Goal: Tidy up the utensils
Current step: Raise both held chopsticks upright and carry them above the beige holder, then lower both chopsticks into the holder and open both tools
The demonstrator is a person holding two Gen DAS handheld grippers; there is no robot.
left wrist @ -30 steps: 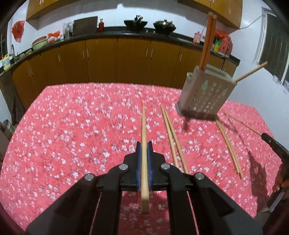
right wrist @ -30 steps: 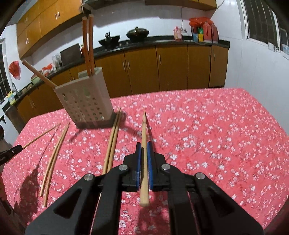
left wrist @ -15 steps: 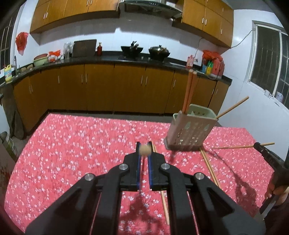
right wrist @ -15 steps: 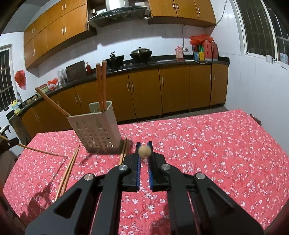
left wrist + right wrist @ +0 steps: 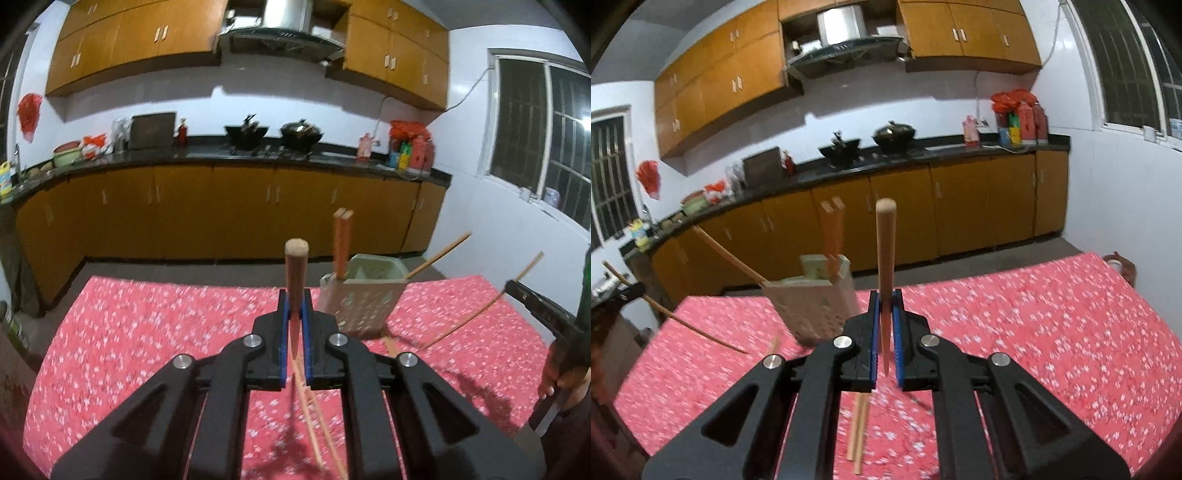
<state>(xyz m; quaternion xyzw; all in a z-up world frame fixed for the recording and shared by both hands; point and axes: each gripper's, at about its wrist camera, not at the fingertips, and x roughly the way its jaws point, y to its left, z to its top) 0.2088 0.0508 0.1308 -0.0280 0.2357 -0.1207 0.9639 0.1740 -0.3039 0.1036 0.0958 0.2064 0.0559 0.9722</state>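
**Both claws clamped on a chopstick, holder ahead**

The left gripper (image 5: 294, 306) has its blue pads pressed together on a single wooden chopstick (image 5: 295, 269), whose blunt end rises above the fingertips. Just ahead and to the right of this claw stands the perforated utensil holder (image 5: 364, 301) on the red flowered tablecloth (image 5: 147, 332), with a pair of reddish chopsticks (image 5: 341, 243) upright inside. Loose chopsticks (image 5: 314, 424) lie on the cloth below the claw.

The right gripper (image 5: 885, 306) is likewise clamped on its own chopstick (image 5: 885, 254), which points up past the fingertips. The holder (image 5: 812, 306) sits just ahead and to the left of this claw. Another loose pair (image 5: 858, 428) lies on the cloth beneath it, slightly left.
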